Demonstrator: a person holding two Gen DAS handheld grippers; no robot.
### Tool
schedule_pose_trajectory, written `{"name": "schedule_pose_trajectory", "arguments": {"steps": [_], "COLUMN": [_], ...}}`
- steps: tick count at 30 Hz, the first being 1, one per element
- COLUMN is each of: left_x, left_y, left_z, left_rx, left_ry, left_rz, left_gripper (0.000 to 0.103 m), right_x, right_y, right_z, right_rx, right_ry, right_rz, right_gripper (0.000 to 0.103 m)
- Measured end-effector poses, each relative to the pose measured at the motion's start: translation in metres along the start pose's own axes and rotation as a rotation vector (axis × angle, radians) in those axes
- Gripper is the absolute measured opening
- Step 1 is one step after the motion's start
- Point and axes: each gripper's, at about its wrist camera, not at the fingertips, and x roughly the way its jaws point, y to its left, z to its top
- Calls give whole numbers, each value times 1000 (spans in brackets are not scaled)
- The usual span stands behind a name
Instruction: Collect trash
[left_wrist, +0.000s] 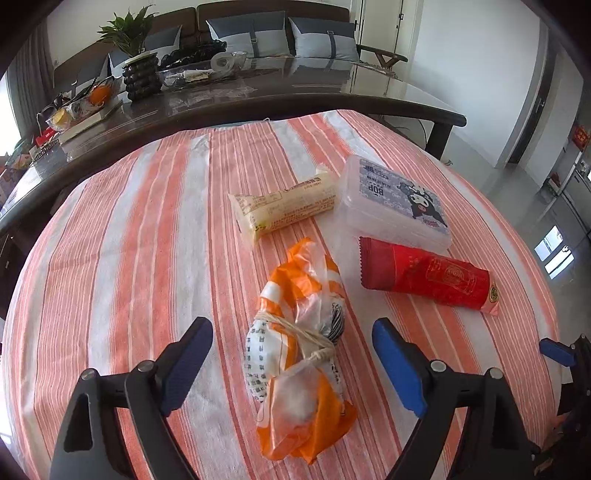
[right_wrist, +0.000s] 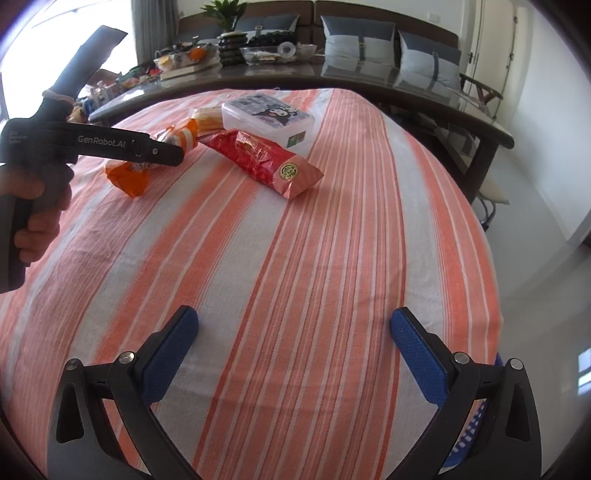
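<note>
Hardly begun, judging by the spread. All four pieces lay on the striped bench (left_wrist: 122, 229): orange bag (left_wrist: 299, 354), cream wrapper (left_wrist: 284, 206), red packet (left_wrist: 428, 277), clear box (left_wrist: 391, 203). Left tool (left_wrist: 291, 365) splayed wide around the orange bag, not yet clenched. Right tool (right_wrist: 295, 354) released, grasping nothing, well apart from the trash.

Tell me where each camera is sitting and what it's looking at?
Left wrist: sits on the left gripper, looking forward over the tied orange bag toward the sofa; its own open blue fingers show.
Right wrist: sits on the right gripper, looking across the striped cloth; its open fingers show, plus the left hand holding the other gripper.
Shared: the orange bag, red wrapper, yellow wrapper and clear box.
</note>
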Motion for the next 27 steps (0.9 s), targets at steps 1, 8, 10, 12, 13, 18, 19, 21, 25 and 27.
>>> {"name": "schedule_pose_trajectory", "arguments": {"steps": [1,8,10,12,13,18,19,21,25,27], "left_x": [1,-35,-50,-62,-66,-74,-72,-68,-64,-65], "left_y": [0,22,32,39,40,38,36,36,36,36], "left_z": [-2,-26,-39,-52,-59,-89,-93,-99,-107,-109], "left_rx": [8,-59,-81,-89,-89,-82,-79,-88,-93,-94], "left_ry": [6,-41,-42,-37,-32,-33,-35,-33,-53,-60], "left_rz": [-3,29,41,48,54,65,72,88,100,101], "left_gripper": [46,47,47,47,47,50,56,69,75,76], "right_x": [0,0,0,0,0,0,0,0,-1,-2], "right_y": [0,1,1,1,1,1,1,1,0,-1], "right_z": [0,0,0,0,0,0,0,0,-1,-1], "right_rx": [-1,0,0,0,0,0,0,0,4,5], "right_ry": [0,0,0,0,0,0,0,0,-1,-2], "right_rz": [1,0,0,0,0,0,0,0,-3,-5], "right_gripper": [103,103,103,103,103,103,103,103,103,103]}}
